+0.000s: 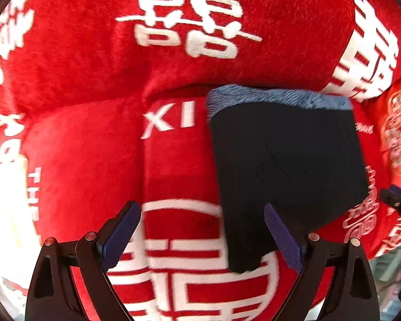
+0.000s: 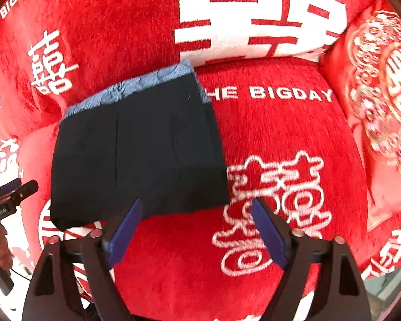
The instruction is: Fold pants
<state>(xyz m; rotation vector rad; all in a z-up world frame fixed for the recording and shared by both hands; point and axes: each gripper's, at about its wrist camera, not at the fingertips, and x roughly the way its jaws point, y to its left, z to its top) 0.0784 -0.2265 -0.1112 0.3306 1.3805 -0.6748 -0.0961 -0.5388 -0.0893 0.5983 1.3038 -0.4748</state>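
Both the left gripper (image 1: pixel 201 234) and right gripper (image 2: pixel 196 230) stand apart, clamping nothing. The folded navy pants (image 1: pixel 286 165) lie just ahead of them on the red sofa cover (image 1: pixel 93 160). A trailing finger could snag the near edge and undo the fold.

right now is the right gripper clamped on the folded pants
No, the right gripper stands wide open above the red cover, its pads clear of the dark pants.

Folded pants (image 2: pixel 136 155) lie on the sofa seat (image 2: pixel 275 139), before the backrest (image 2: pixel 120 26).
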